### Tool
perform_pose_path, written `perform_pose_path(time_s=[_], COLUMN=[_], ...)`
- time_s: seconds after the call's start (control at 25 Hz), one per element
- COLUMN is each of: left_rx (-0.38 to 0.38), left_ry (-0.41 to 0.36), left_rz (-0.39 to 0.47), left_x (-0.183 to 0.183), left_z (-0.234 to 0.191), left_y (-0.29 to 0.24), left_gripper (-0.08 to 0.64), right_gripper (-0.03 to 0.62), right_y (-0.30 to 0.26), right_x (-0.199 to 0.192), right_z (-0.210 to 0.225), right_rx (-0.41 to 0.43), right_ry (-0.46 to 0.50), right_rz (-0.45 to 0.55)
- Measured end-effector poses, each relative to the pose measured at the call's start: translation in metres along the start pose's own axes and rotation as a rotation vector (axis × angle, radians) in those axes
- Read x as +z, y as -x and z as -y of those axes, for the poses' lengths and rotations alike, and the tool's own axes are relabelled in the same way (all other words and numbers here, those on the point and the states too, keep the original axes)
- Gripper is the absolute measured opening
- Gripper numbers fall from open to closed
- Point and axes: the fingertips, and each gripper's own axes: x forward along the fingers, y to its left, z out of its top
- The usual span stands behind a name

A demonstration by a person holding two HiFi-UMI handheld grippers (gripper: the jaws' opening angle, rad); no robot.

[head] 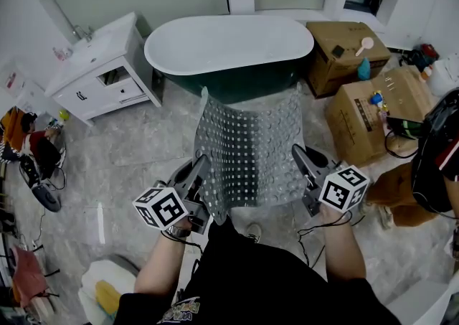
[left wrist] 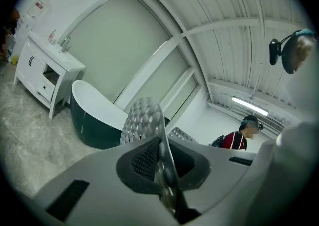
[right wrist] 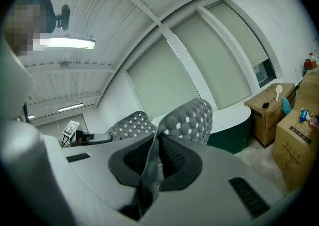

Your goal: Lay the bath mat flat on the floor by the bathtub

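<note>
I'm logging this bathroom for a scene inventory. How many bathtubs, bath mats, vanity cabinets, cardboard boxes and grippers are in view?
bathtub: 1
bath mat: 1
vanity cabinet: 1
cardboard boxes: 2
grippers: 2, the left gripper and the right gripper
Total: 7

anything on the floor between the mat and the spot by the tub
Nothing visible. The bath mat, pinched by the left tool and right tool, hangs over bare floor in front of the bathtub; the cardboard boxes and vanity stand aside.
</note>
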Motion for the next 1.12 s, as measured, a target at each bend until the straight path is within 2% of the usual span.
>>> perform_pose_path(time_s=[0.56,0.76,1.12], left_rx=[0.007,0.019,0.038], left_ry=[0.022,0.038,0.018], left_rz=[-0.004,-0.002,0.002], left_x=[0.013,0.028,0.059], left_z=[-0.034,-0.063,-0.122], left_y=[-0.029,-0.043,-0.077], left_gripper=[0.032,0.032,0.032], right_gripper=[0.032,0.032,0.032], right_y=[-0.04,-0.072,-0.149], right_x=[0.002,0.005,0.007], right_z=[0.025,0.036,0.058], right_rx=[-0.01,-0.018,-0.019], right_ry=[-0.03,-0.026,-0.011], right_rz=[-0.032,-0.054,-0.089])
